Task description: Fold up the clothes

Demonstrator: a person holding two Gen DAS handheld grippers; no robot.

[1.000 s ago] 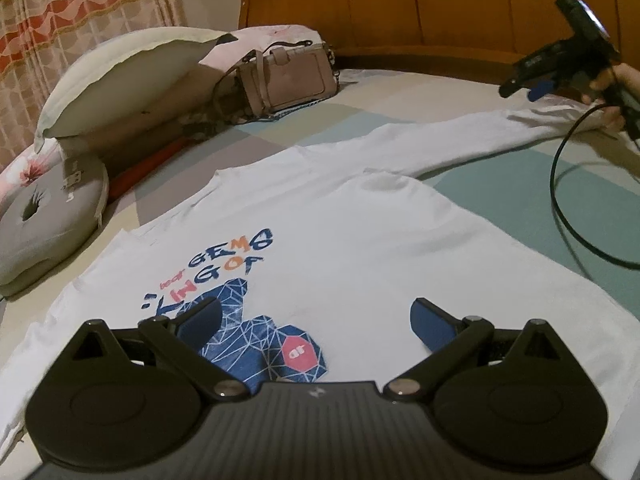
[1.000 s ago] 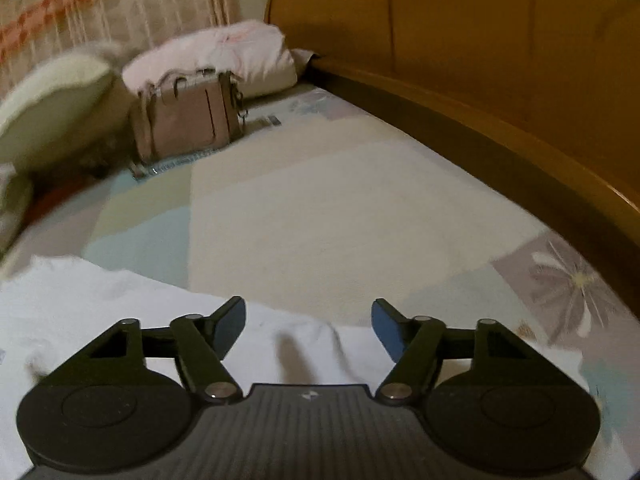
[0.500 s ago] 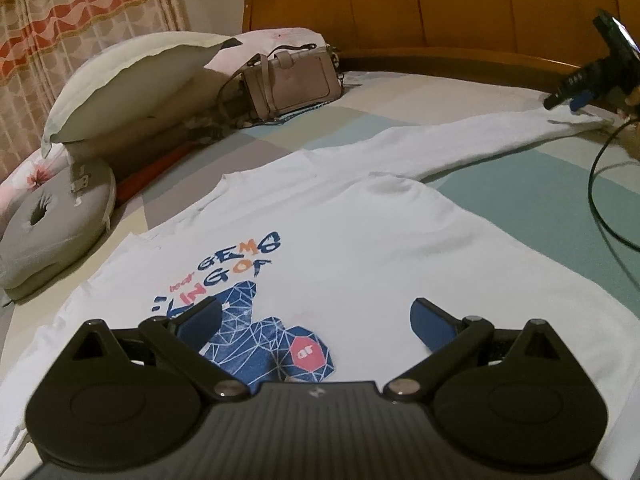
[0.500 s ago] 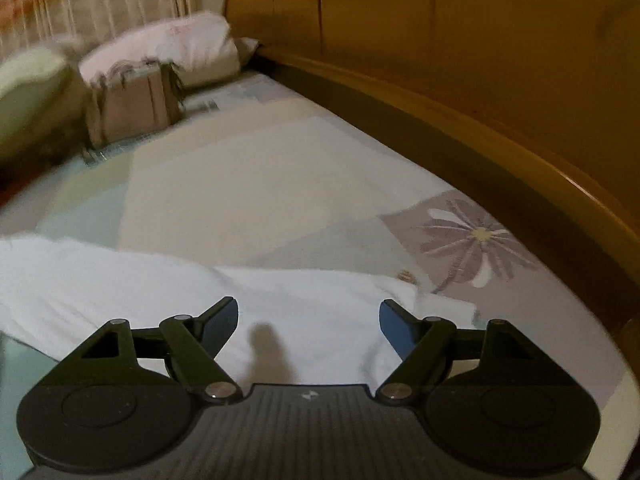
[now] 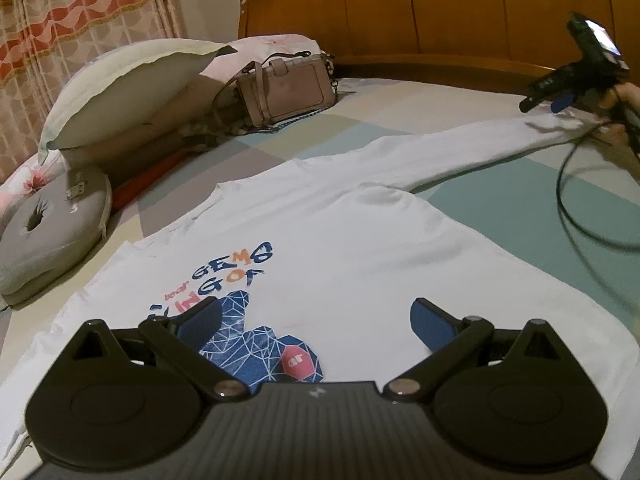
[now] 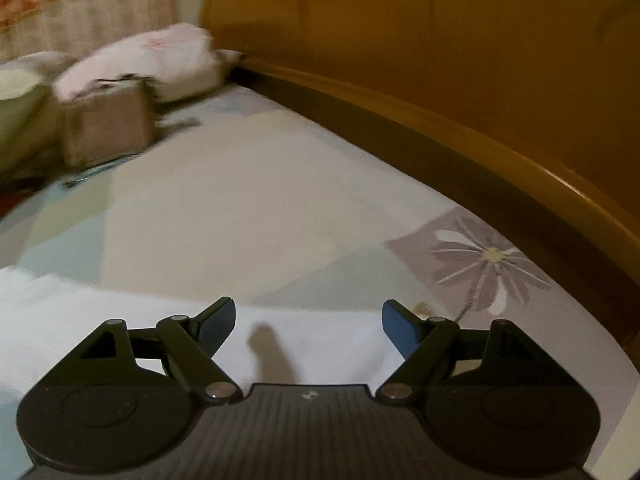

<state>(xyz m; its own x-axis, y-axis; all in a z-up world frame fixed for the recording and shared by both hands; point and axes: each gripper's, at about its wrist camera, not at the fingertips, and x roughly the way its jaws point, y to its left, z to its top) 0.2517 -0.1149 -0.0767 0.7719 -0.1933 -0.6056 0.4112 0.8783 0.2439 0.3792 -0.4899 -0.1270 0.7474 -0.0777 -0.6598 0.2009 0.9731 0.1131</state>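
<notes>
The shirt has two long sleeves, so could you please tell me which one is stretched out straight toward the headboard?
The sleeve under the right claw runs out straight across the bed. The other sleeve, at the left edge, lies close along the shirt.

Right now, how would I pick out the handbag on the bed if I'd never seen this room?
Start at the wooden headboard and drop to the left end of the bed, where the pillows are piled. The handbag stands upright against the pink pillow. It is the only boxy thing there, dusty pink with a strap; its neighbours are soft cushions.
</notes>
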